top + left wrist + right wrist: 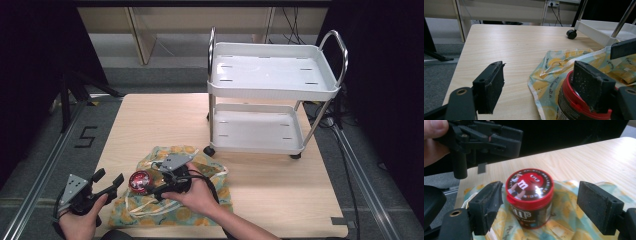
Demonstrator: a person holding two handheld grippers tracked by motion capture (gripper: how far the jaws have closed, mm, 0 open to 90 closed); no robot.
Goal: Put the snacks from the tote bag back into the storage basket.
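A small dark candy jar with a red printed lid (530, 197) stands upright on a flat drawstring cloth bag of pale green fabric printed with yellow lemon slices (172, 200), which lies at the near edge of the light wooden table (150, 120). Your right tongs (541, 206) sit on the bag with jaws apart, the jar between them, close to one pad and clear of the other; no contact is evident. Your left tongs (541, 85) hover just left of the jar, off the bag's left edge, jaws apart and holding nothing. Beyond the jar, at the table's far right, stands a white two-shelf wheeled cart with chrome handles (275, 95), both shelves bare.
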